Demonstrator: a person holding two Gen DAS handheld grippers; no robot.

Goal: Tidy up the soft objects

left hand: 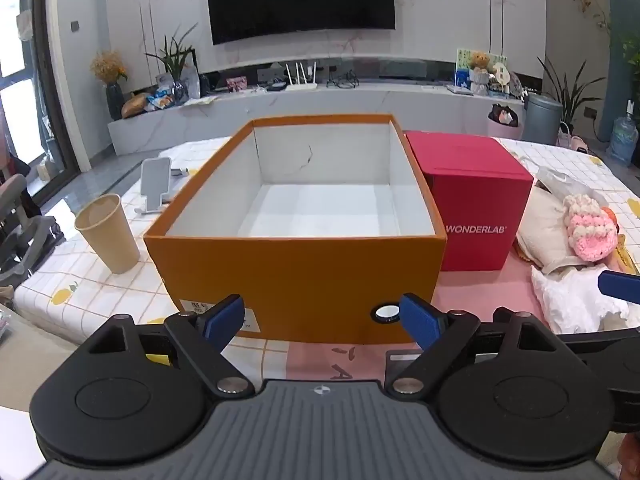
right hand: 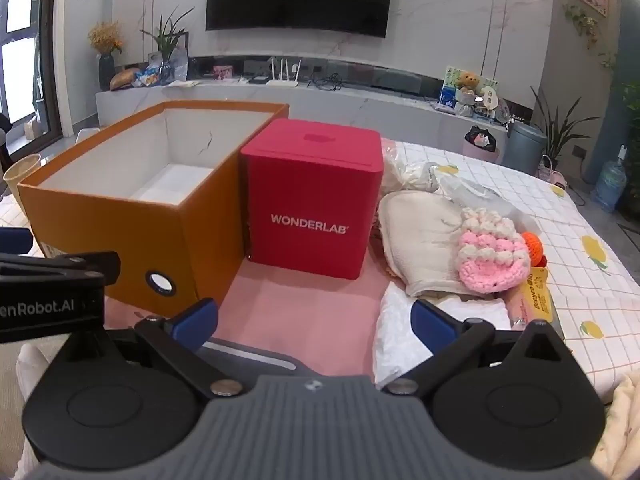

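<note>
Sorting not yet begun: the orange box (left hand: 296, 276) stands empty.
Both the left tool (left hand: 322, 316) and right tool (right hand: 314, 320) gape wide, holding nothing; the soft pile (right hand: 452, 248), crochet piece (right hand: 494, 258) included, lies on the worktop right of the red box (right hand: 312, 200).

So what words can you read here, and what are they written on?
"WONDERLAB": red box.
"enRobot.AI", start cut off: left gripper's black body, seen from the right wrist.
White sticker on orange box: too small to read.
Orange packet: print too blurred.
</note>
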